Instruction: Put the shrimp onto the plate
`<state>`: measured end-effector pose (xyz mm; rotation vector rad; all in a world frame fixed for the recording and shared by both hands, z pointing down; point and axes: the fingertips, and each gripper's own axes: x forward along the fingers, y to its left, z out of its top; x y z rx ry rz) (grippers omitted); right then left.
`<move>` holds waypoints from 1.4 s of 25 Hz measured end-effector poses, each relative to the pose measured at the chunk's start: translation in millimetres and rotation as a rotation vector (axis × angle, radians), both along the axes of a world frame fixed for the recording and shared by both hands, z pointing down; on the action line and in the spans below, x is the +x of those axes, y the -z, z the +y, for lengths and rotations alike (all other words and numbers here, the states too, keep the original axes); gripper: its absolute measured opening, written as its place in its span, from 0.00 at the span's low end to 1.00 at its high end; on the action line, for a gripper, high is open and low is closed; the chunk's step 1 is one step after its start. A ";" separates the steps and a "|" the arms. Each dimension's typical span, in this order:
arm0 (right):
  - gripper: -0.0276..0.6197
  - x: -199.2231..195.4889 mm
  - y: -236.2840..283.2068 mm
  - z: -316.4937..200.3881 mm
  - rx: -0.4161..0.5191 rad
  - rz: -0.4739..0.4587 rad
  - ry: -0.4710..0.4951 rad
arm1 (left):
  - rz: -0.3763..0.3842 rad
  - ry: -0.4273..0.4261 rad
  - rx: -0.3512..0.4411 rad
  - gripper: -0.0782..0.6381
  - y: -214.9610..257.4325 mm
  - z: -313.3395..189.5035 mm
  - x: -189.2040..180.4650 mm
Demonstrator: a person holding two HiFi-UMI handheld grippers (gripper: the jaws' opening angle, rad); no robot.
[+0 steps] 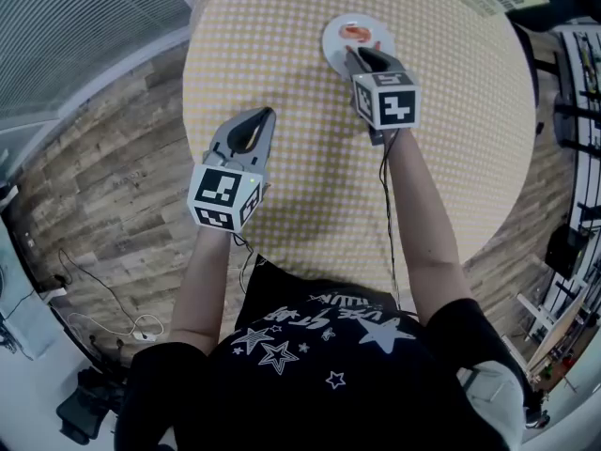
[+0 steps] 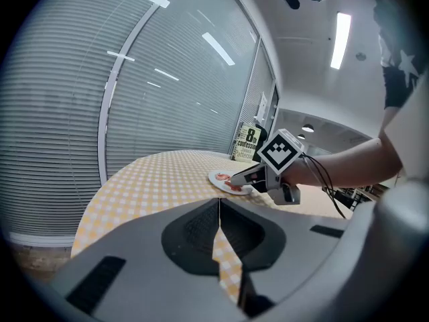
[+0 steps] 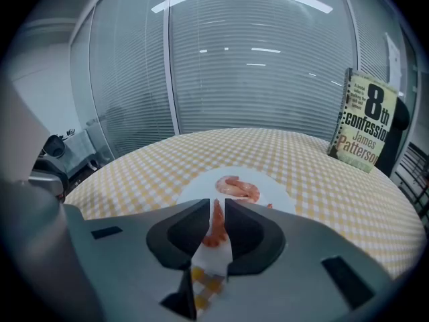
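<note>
The left gripper [image 1: 267,112] hovers over the near part of the table [image 1: 282,45], with its jaws together and nothing between them. The table is round under a yellow checked cloth. Farther out, the right gripper [image 3: 219,203] is clamped on a shrimp [image 3: 216,227], pink-orange and narrow, over the near part of the white plate [image 3: 200,183]. A second shrimp [image 3: 238,188] lies curled on the plate. A book [image 3: 365,123] stands upright at the far right edge, well clear of both.
</note>
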<state>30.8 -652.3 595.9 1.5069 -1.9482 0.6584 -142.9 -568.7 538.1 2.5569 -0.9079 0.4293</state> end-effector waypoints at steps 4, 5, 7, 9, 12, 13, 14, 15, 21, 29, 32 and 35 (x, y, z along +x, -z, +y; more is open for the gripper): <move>0.14 3.5 9.0 10.6 0.020 -0.017 -0.016 | -0.004 -0.005 0.014 0.12 5.1 5.2 0.7; 0.14 4.7 11.4 14.4 0.023 -0.023 -0.017 | -0.004 -0.005 0.019 0.12 7.0 6.3 0.4; 0.14 8.6 18.0 20.8 0.035 -0.034 -0.021 | -0.006 -0.003 0.031 0.12 11.7 7.1 -0.2; 0.14 12.3 25.8 28.0 0.050 -0.046 -0.030 | -0.007 0.004 0.040 0.12 16.5 9.8 -1.8; 0.14 16.1 36.7 43.4 0.067 -0.071 -0.042 | -0.011 0.011 0.051 0.12 24.1 20.5 -1.6; 0.14 17.4 40.8 47.9 0.074 -0.080 -0.043 | -0.013 0.012 0.057 0.12 27.5 23.8 -0.5; 0.14 18.5 45.2 52.2 0.082 -0.088 -0.044 | -0.015 0.013 0.064 0.12 31.5 27.2 0.8; 0.14 19.6 49.7 56.6 0.092 -0.098 -0.045 | -0.015 0.014 0.071 0.12 35.9 31.0 2.1; 0.14 15.9 75.5 90.8 0.137 -0.190 -0.042 | -0.016 0.037 0.111 0.12 61.6 64.0 5.0; 0.14 8.1 112.3 141.2 0.198 -0.267 0.023 | -0.023 0.101 0.170 0.12 89.0 110.5 8.2; 0.14 9.3 120.1 163.7 0.206 -0.285 0.059 | -0.014 0.134 0.187 0.12 99.8 131.5 14.6; 0.13 10.7 124.0 188.1 0.204 -0.283 0.105 | -0.011 0.154 0.204 0.12 108.8 157.0 24.8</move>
